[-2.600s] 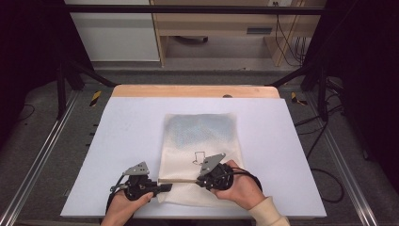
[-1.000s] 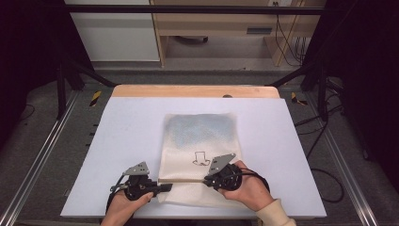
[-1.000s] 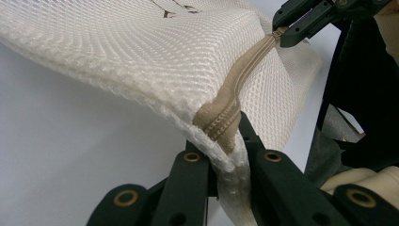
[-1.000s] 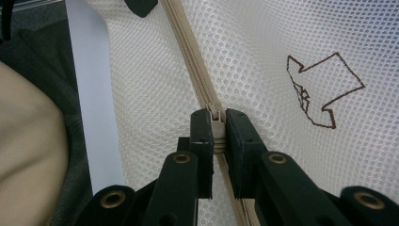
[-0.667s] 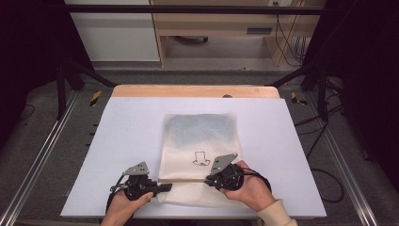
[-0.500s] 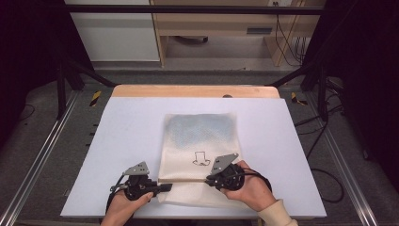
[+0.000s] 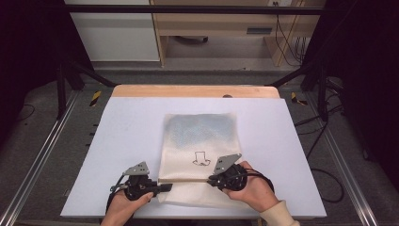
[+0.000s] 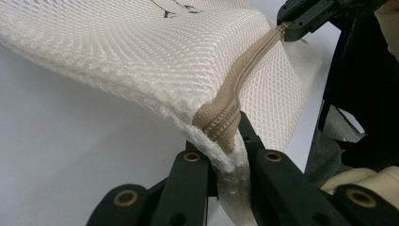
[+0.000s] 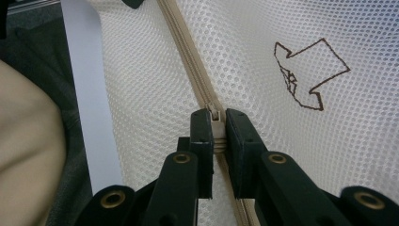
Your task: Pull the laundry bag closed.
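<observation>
A white mesh bag [image 7: 200,136] with a small arrow print [image 7: 202,158] lies flat on the pale table [image 7: 117,141]. A beige zipper [image 7: 186,179] runs across its near end. My left gripper [image 7: 164,187] is shut on the bag's left corner at the zipper's end [image 8: 221,125], with the mesh bunched between its jaws. My right gripper [image 7: 211,180] is shut on the zipper pull [image 9: 215,126], jaws on either side of the zipper [image 9: 186,52]. The left gripper view [image 8: 226,141] shows the zipper stretched taut toward the right gripper [image 8: 291,26]. The arrow print [image 9: 306,75] lies beside the right gripper [image 9: 215,120].
A wooden strip [image 7: 197,91] borders the table's far edge. Metal rails [image 7: 42,155] run along both sides, and cables [image 7: 324,183] trail on the floor at the right. A cabinet [image 7: 113,33] and a wooden shelf stand beyond the table.
Since the earliest frame my right gripper has shifted a little to the right along the zipper. It has kept still over the last second. The left gripper has not moved.
</observation>
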The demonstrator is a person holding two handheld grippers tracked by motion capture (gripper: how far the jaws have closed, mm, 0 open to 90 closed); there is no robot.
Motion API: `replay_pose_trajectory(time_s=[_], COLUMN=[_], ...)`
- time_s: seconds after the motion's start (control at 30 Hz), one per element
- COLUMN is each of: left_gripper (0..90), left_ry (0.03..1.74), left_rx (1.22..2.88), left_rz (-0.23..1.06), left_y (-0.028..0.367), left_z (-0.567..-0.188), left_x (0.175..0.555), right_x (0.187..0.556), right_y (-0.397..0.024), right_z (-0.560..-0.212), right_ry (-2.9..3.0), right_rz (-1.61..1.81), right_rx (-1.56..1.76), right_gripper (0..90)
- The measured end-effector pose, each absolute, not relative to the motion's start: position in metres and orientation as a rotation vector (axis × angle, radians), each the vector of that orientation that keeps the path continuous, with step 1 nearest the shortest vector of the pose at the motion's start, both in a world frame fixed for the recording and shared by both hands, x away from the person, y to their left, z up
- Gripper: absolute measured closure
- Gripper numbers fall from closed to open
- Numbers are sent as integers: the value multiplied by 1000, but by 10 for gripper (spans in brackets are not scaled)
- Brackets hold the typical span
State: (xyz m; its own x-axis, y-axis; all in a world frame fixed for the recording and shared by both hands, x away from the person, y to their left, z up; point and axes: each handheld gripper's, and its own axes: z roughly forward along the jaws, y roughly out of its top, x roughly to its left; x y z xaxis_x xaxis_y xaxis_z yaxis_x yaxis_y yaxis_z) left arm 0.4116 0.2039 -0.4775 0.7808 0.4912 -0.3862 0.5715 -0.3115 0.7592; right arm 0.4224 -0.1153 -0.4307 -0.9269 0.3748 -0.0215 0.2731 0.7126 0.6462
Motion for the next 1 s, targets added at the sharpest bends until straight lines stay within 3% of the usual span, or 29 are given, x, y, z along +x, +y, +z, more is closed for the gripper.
replay_pose_trajectory(time_s=[1.0], left_gripper=[856], left_ry=[794], left_rx=[1971], left_rz=[-97], left_y=[203], left_z=[-477], left_x=[411], right_x=[421], right_y=[-128], right_z=[-430], right_ry=[2753], right_rz=[1021], right_rx=[554], right_gripper=[822])
